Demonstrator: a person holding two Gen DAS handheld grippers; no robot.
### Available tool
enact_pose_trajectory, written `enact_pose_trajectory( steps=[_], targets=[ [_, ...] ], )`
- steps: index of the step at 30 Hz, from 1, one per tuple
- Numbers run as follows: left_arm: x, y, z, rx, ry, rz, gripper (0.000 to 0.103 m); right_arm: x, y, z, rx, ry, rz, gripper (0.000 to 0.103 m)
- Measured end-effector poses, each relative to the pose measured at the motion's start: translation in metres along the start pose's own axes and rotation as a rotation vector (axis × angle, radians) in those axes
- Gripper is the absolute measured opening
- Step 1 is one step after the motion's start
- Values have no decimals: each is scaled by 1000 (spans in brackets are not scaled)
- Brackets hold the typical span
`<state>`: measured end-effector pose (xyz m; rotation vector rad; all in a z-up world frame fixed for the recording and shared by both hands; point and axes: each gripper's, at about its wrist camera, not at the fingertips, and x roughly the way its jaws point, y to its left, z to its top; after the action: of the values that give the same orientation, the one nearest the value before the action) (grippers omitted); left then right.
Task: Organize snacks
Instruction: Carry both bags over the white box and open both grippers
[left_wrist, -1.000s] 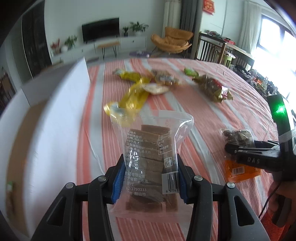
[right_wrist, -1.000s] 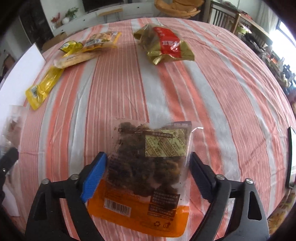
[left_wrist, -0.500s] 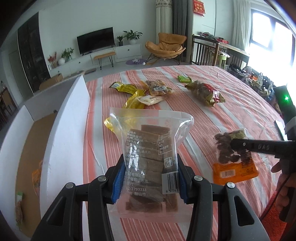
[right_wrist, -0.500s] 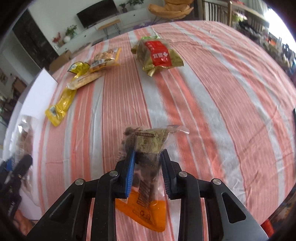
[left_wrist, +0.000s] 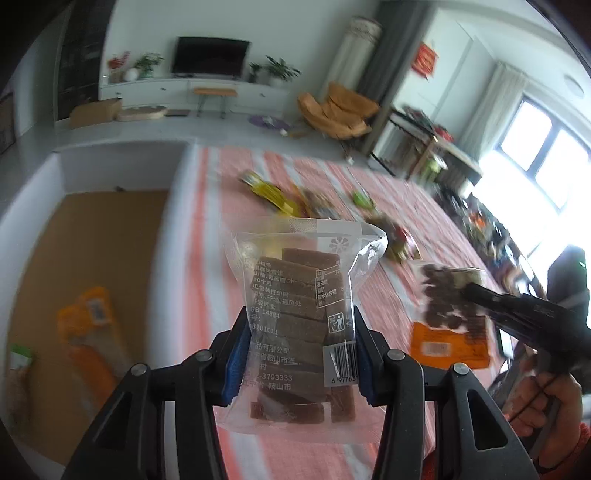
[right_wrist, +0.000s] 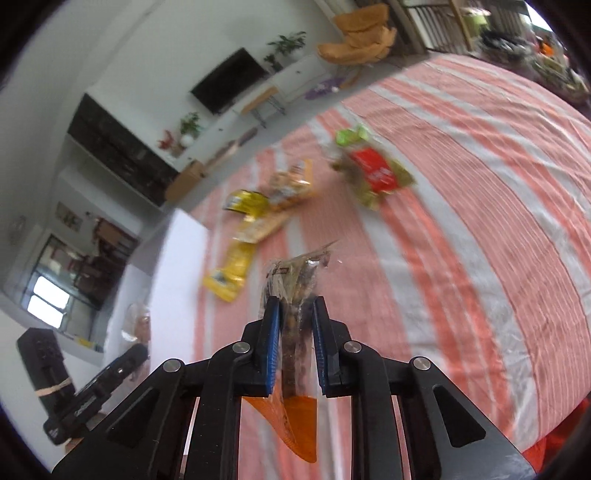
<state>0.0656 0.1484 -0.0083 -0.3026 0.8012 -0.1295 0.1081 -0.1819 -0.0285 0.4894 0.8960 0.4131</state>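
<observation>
My left gripper (left_wrist: 299, 350) is shut on a clear bag of brown bars (left_wrist: 299, 325), held upright above the striped table. At its left stands a white box (left_wrist: 173, 206) with a brown floor and an orange packet (left_wrist: 92, 332) inside. My right gripper (right_wrist: 294, 347) is shut on a clear-and-orange bag of dark dried fruit (right_wrist: 295, 317), lifted off the cloth and folded edge-on between the pads. In the left wrist view that same dried fruit bag (left_wrist: 447, 314) hangs at the right from the right gripper (left_wrist: 480, 295). The left gripper (right_wrist: 125, 362) shows at the lower left of the right wrist view.
Loose snacks lie further back on the red-and-white striped cloth (right_wrist: 480, 221): yellow packets (right_wrist: 232, 269), a red-and-gold bag (right_wrist: 376, 173), a small green packet (right_wrist: 349, 134). The white box wall (right_wrist: 181, 266) borders the table on the left. A hand (left_wrist: 543, 398) holds the right gripper.
The right gripper closed on the dried fruit bag and lifted it off the cloth. Both grippers rose with their bags; the left one swung toward the box, whose inside now shows.
</observation>
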Motion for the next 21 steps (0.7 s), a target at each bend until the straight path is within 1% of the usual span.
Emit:
enact_pose_trajectory(
  steps=[1, 2, 3, 5, 7, 8, 9, 10, 11, 12, 13, 14, 15, 16, 18, 19, 21],
  targets=[
    [-9, 11, 3, -14, -14, 17, 48, -5, 16, 2, -16, -7, 40, 17],
    [-25, 29, 8, -35, -38, 54, 48, -8, 30, 4, -33, -13, 72, 17],
    [-35, 41, 9, -47, -53, 85, 48, -12, 54, 7, -60, -20, 121, 17],
    [-58, 69, 10, -69, -80, 171, 48, -15, 88, 9, -100, -15, 200, 17],
    [-79, 98, 5, -90, -92, 271, 49, -8, 135, 5, -157, 25, 289, 17],
    [-86, 110, 2, -104, -94, 305, 49, -4, 149, 1, -177, 42, 315, 17],
    [-95, 127, -3, -134, -92, 362, 54, 7, 178, -8, -212, 79, 361, 17],
    [-98, 139, -8, -155, -90, 394, 59, 13, 191, -13, -228, 103, 383, 17],
    [-104, 158, -14, -195, -82, 440, 77, 27, 211, -23, -248, 145, 417, 18],
    [-107, 169, -18, -225, -78, 468, 92, 43, 225, -33, -256, 186, 442, 25],
    [-111, 178, -22, -255, -83, 492, 94, 63, 240, -44, -267, 233, 447, 42],
    [-115, 187, -27, -285, -96, 513, 94, 83, 250, -54, -283, 279, 440, 56],
    [-119, 193, -32, -310, -105, 523, 94, 95, 253, -60, -288, 304, 435, 68],
    [-119, 196, -36, -322, -110, 522, 94, 108, 252, -65, -280, 329, 415, 68],
    [-119, 193, -39, -321, -124, 500, 94, 115, 239, -67, -270, 333, 395, 68],
    [-117, 188, -41, -312, -126, 489, 94, 113, 224, -63, -277, 303, 366, 68],
    [-104, 170, -38, -278, -119, 428, 94, 107, 200, -58, -312, 235, 279, 68]
  ],
)
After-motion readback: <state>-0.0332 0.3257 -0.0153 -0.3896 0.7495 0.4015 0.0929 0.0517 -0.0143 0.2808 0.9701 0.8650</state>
